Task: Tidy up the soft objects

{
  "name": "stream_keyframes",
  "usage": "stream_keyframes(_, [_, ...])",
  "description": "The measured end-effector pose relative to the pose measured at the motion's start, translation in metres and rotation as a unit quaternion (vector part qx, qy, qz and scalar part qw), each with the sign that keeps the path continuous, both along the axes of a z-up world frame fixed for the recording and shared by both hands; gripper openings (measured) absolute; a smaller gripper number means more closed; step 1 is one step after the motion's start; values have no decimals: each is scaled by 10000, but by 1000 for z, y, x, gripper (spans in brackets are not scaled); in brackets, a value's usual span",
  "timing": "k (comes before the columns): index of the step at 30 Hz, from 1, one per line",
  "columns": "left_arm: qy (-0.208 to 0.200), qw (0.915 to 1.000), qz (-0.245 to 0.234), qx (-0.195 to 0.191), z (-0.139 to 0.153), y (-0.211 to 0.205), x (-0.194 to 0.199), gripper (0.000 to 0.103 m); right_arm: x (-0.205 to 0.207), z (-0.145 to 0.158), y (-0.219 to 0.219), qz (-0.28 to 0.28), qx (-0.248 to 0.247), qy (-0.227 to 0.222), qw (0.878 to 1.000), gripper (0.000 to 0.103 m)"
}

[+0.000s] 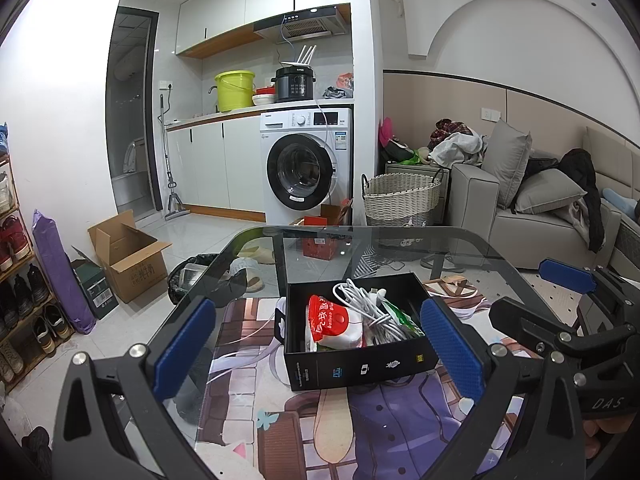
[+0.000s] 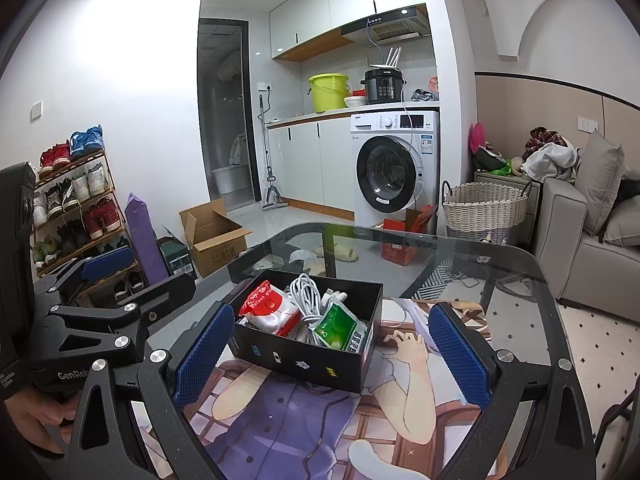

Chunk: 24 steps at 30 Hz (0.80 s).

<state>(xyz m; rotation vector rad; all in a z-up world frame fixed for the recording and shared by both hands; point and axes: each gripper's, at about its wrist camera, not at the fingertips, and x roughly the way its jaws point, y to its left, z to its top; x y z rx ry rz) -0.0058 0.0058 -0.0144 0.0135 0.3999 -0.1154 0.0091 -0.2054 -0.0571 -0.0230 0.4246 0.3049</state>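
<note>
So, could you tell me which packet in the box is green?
The green packet at the black box's near right corner; the red-and-white packet lies left.

Right tongs [image 2: 332,354] spread wide with nothing between the blue pads [image 2: 204,354], above a black box [image 2: 306,354] on the printed mat [image 2: 288,412] of the glass table [image 2: 500,276], holding a red-white pouch [image 2: 270,310], coiled white cable [image 2: 308,294], green packet [image 2: 338,326]; left tongs [image 2: 108,264] alongside.

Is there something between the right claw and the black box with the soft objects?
Nothing visible. The right claw is open and only bare mat lies before the box. The left claw is open too.
</note>
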Motion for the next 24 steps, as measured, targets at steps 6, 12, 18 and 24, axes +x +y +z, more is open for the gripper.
stream_keyframes(6, [11, 10000, -4, -1, 0, 0, 0, 103, 0, 0, 0, 2, 3, 10, 10000, 100])
stream_keyframes(12, [6, 10000, -9, -6, 1, 1, -1, 103, 1, -2, 0, 7, -3, 18, 10000, 100])
stream_keyframes(18, [35, 10000, 44, -8, 3, 1, 1, 103, 1, -2, -1, 10, -6, 27, 10000, 100])
stream_keyframes(24, [106, 9998, 140, -17, 5, 3, 3, 103, 1, -4, -1, 12, -8, 17, 10000, 100])
